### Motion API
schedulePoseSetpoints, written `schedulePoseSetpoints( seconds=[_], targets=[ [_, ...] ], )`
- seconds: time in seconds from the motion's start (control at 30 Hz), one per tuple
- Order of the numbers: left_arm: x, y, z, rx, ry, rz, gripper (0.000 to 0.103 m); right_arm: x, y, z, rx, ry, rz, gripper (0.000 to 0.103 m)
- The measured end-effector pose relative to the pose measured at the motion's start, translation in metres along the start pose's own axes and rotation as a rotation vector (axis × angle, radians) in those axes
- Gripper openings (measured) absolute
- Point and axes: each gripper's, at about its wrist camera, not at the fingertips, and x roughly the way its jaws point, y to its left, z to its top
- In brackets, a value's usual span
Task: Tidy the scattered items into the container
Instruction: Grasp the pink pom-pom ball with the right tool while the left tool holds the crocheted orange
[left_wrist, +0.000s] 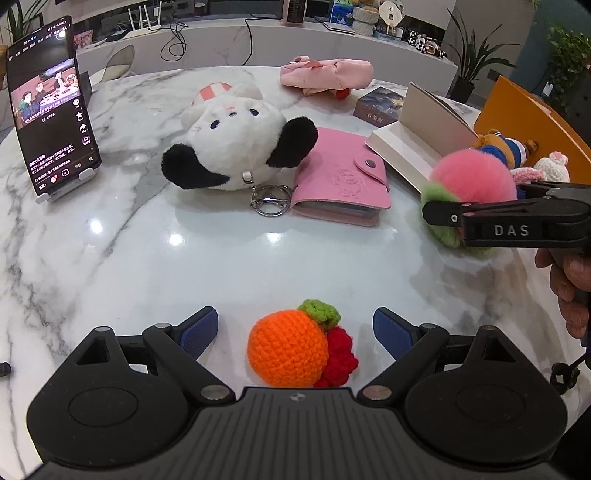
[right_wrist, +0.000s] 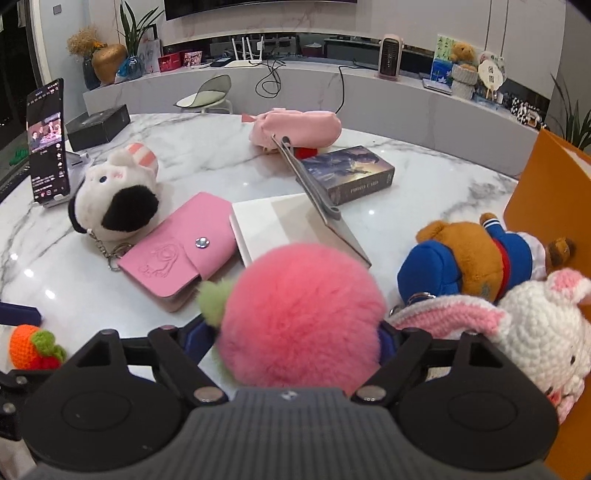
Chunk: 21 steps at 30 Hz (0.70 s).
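So the left gripper (left_wrist: 295, 326) is sitting at the bottom of the left wrist view with its jaws spread wide, and the crochet orange (left_wrist: 290, 349) with its green leaf and red berries is lying on the marble table (left_wrist: 129, 266) right between the blue pads (left_wrist: 201, 330), not touching either one. Nothing is being held there.

Over in the right wrist view, the right gripper (right_wrist: 295, 341) is wrapping around the pink pom-pom (right_wrist: 301, 314) at the bottom centre of the frame. The fluff is bulging over both fingers and the pads look like they're pressing into it from both sides, so I'm calling that a grip. In the left view the same pom-pom (left_wrist: 474, 181) is showing at the right edge, with a hand (left_wrist: 570, 280) below it.

The orange container (right_wrist: 546, 206) is standing at the right edge of the right view. A brown bear in a blue outfit (right_wrist: 469, 262) and a white crochet bunny (right_wrist: 535, 332) are lying in front of it at lower right; I can't tell if they're inside it or just beside it.

Centre left of that frame, the pink wallet (right_wrist: 177, 258) is lying next to the black-and-white plush (right_wrist: 114, 199), and a phone (right_wrist: 48, 144) is propped up at far left, screen lit.
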Motion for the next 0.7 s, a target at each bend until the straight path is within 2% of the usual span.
schedulePoseSetpoints(
  seconds=[0.1, 0.17, 0.27, 0.37, 0.4, 0.6, 0.7],
  targets=[
    [0.000, -0.004, 0.000, 0.041, 0.008, 0.015, 0.102, 0.003, 0.000, 0.001, 0.005, 0.005, -0.013, 0.079],
    [0.000, -0.007, 0.000, 0.063, 0.008, 0.021, 0.091, 0.003, 0.000, 0.002, 0.004, 0.010, -0.013, 0.070],
    [-0.002, -0.008, 0.001, 0.069, 0.008, 0.003, 0.081, 0.002, -0.001, 0.004, 0.003, 0.018, -0.009, 0.066],
    [-0.002, -0.011, 0.003, 0.085, 0.016, 0.011, 0.062, 0.000, -0.001, 0.004, 0.001, 0.020, -0.001, 0.059],
    [-0.002, -0.011, 0.003, 0.092, 0.020, 0.017, 0.060, -0.001, -0.001, 0.005, 0.000, 0.019, 0.000, 0.058],
    [-0.005, -0.004, 0.005, 0.069, 0.044, -0.022, 0.058, -0.005, -0.002, 0.006, 0.012, 0.019, 0.003, 0.056],
    [-0.010, -0.004, 0.008, 0.070, 0.025, -0.038, 0.057, -0.008, -0.002, 0.008, 0.017, 0.013, 0.010, 0.056]
  ],
)
